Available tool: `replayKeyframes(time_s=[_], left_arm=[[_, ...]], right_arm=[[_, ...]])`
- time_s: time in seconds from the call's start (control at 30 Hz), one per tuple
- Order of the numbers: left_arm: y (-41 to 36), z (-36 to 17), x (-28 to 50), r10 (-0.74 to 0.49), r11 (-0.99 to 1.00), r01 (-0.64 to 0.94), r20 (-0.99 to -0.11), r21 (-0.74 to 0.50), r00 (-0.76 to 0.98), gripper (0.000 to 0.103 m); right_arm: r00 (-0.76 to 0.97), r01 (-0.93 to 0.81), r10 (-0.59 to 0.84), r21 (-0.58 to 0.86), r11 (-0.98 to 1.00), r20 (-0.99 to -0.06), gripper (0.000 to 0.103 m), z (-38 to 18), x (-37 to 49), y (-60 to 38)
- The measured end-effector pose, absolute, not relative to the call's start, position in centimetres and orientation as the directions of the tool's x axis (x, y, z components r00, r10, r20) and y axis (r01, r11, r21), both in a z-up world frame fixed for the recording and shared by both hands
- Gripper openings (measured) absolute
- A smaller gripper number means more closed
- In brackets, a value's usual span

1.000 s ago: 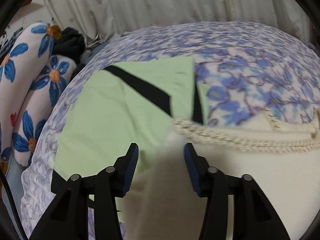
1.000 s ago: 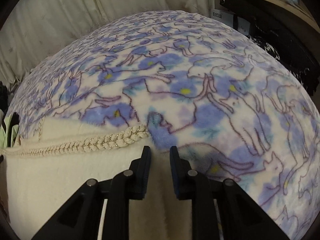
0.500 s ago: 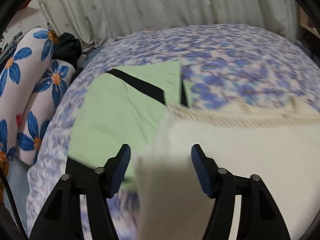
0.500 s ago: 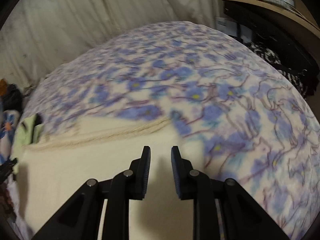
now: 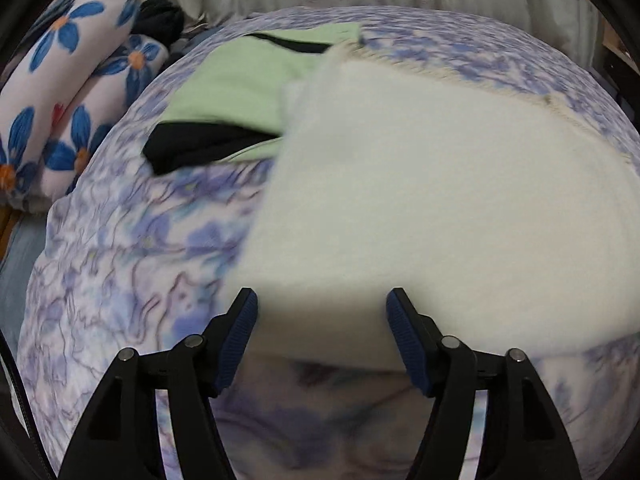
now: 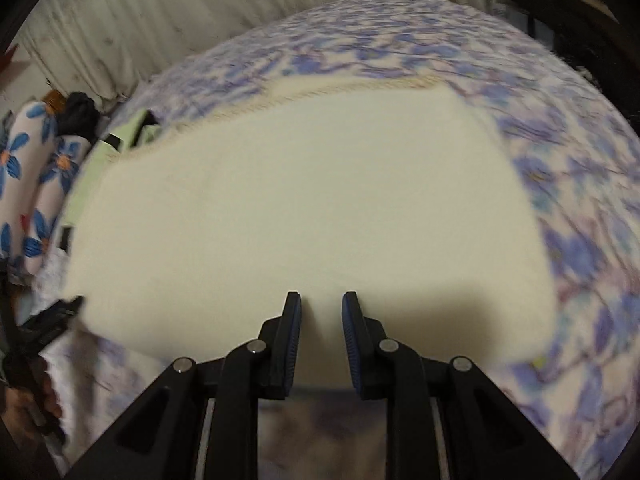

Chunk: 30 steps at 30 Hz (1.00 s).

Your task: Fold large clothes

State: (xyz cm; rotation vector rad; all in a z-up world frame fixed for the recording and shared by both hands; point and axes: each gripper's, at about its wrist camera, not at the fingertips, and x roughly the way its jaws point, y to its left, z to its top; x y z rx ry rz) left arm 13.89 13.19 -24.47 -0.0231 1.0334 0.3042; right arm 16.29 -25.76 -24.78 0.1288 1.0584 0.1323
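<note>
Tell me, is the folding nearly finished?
Partly. The green garment already lies folded on the flowered blanket. In hand is the cream garment: it lies doubled over, and the right hand-held gripper seems to pinch its near edge, while the left hand-held gripper is opening, that edge loose between its jaws. Left: probably another fold; it looks wide.

I'm seeing no readable text, labels, brands or numbers anywhere; both views are blurring, nothing legible is showing.
</note>
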Motion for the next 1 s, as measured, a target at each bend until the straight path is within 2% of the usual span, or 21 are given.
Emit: replayKeyframes(time_s=[0.03,0.1,0.23,0.47,0.6,0.63,0.7,0.73,0.77,1.0], left_arm=[[13.8,-24.6,13.6,0.269,0.95,-0.274,-0.841,0.151,0.469,0.089],[15.1,-24.8,13.3,0.28,0.943,-0.296,-0.84,0.151,0.464,0.094],[16.7,-25.3,13.0,0.192,0.948,-0.315,-0.87,0.045,0.455,0.094],[17.8,-25.1,12.9,0.119,0.943,-0.33,-0.892,-0.036,0.437,0.094],[18.4,-24.6,12.6,0.103,0.943,-0.328,-0.898,-0.049,0.428,0.094],[18.7,-24.5,12.4,0.093,0.941,-0.334,-0.899,-0.062,0.429,0.094],[19.3,-24.3,12.1,0.075,0.933,-0.348,-0.901,-0.087,0.427,0.094],[19.7,-24.3,12.1,0.071,0.93,-0.355,-0.902,-0.094,0.426,0.094],[20.1,-24.4,12.1,0.068,0.926,-0.363,-0.904,-0.099,0.422,0.094],[22.5,-25.5,12.7,0.019,0.895,-0.414,-0.911,-0.168,0.412,0.094]], right_arm=[[0.494,-0.02,0.126,0.134,0.991,-0.86,0.02,-24.8,15.9,-27.1],[0.498,0.039,0.066,0.099,0.994,-0.864,0.02,-24.9,15.3,-29.7],[0.487,0.1,0.113,0.184,0.978,-0.866,0.012,-25.4,14.5,-33.8],[0.501,0.16,0.181,0.296,0.942,-0.846,0.016,-24.5,14.2,-35.5],[0.51,0.181,0.161,0.289,0.94,-0.845,0.016,-23.8,14.0,-36.0],[0.518,0.184,0.164,0.296,0.937,-0.84,0.02,-23.6,13.8,-36.2],[0.525,0.194,0.165,0.306,0.932,-0.835,0.037,-23.5,13.5,-36.5],[0.526,0.204,0.165,0.312,0.928,-0.834,0.048,-23.6,13.6,-36.8],[0.522,0.208,0.169,0.317,0.925,-0.836,0.052,-23.8,13.8,-37.0],[0.464,0.253,0.29,0.439,0.862,-0.837,0.052,-27.4,16.5,-38.2]])
